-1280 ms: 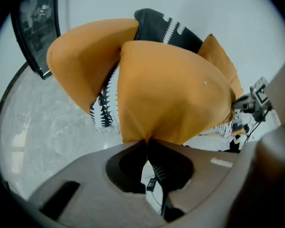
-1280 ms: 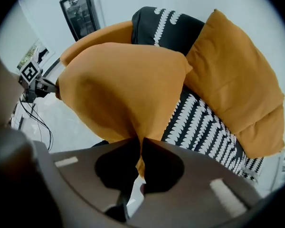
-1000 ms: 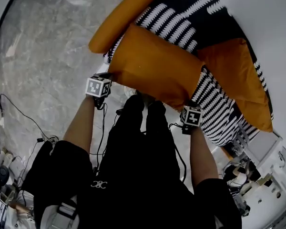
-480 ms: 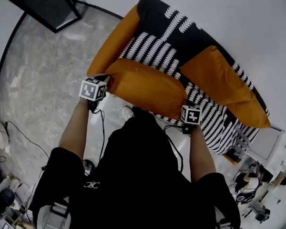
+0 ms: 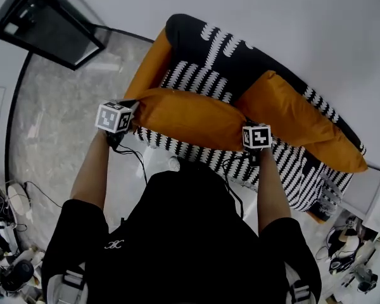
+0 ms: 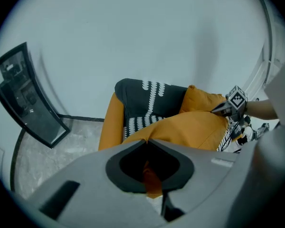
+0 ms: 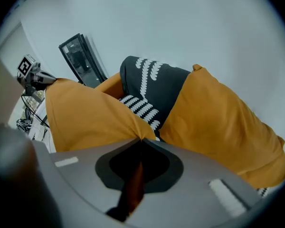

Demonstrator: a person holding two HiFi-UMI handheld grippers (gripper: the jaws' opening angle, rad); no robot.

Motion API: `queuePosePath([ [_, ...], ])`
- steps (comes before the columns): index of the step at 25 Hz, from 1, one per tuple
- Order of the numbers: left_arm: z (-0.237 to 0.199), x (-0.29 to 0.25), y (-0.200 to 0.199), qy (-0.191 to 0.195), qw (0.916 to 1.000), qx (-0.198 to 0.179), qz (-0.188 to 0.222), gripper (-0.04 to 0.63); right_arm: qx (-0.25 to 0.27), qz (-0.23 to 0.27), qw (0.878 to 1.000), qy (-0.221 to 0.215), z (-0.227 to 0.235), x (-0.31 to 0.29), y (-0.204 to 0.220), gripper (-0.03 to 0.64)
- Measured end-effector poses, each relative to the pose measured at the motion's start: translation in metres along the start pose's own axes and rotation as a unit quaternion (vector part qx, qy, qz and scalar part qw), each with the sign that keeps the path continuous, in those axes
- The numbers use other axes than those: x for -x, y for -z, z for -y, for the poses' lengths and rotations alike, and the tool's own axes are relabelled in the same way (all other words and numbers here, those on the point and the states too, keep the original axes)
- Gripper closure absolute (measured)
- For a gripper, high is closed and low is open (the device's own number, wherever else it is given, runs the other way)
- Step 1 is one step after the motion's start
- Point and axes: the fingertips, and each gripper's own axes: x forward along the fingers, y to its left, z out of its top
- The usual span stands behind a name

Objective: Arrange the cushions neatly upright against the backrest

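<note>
1. Both tools are on the job. The left tool [image 5: 135,105] is clamped tight on one corner of the orange cushion [image 5: 190,116], and the right tool [image 5: 251,126] is clamped on the opposite corner. Each pair of jaws has orange fabric pinched between it.
2. The cushion hangs stretched between them, clear of the seat [image 5: 291,163] and in front of the sofa's backrest [image 5: 209,52], with its long edge roughly level.
3. A second cushion [image 5: 297,122] leans against the backrest on the right side, just beside the right tool.
4. By my reading, this one is headed for the free stretch of backrest next to the orange armrest [image 5: 151,65].
5. To do it well, hold both corners at the same height so the cushion does not twist.
6. Set the lower edge into the crease where seat meets backrest, then tip the top back until it rests.
7. Place it beside the second cushion, not over it.
8. Open both tools together, and only once the backrest carries the weight. Otherwise it may flop forward.
</note>
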Motion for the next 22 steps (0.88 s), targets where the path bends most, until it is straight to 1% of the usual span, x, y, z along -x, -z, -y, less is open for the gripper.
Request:
queuePosePath([
  [5,-0.023,-0.03,-0.066,-0.02,0.9996,-0.008,-0.017,0.58,0.005,0.007,1.0,0.006,0.037,-0.023,-0.072,0.603],
  [9,-0.03,-0.057,-0.119,-0.022,0.9993,-0.017,-0.023,0.58,0.007,0.007,1.0,0.014,0.074,-0.03,-0.116,0.603],
  [13,-0.037,-0.088,-0.177,-0.011,0.9993,-0.03,-0.019,0.578,-0.012,0.003,0.999,0.033,0.108,-0.032,-0.146,0.601],
  [16,-0.048,-0.118,-0.219,-0.014,0.9987,-0.042,-0.024,0.577,-0.034,-0.002,0.998,0.048,0.127,-0.042,-0.164,0.601],
  [18,-0.055,-0.137,-0.24,-0.02,0.9988,-0.033,-0.029,0.574,-0.046,-0.002,0.997,0.06,0.141,-0.049,-0.176,0.6],
  [20,-0.063,-0.155,-0.253,-0.027,0.9991,-0.01,-0.031,0.569,-0.054,-0.001,0.996,0.072,0.151,-0.057,-0.187,0.6],
  [22,-0.074,-0.169,-0.258,-0.037,0.9988,0.017,-0.027,0.565,-0.057,-0.001,0.995,0.076,0.155,-0.064,-0.196,0.6],
])
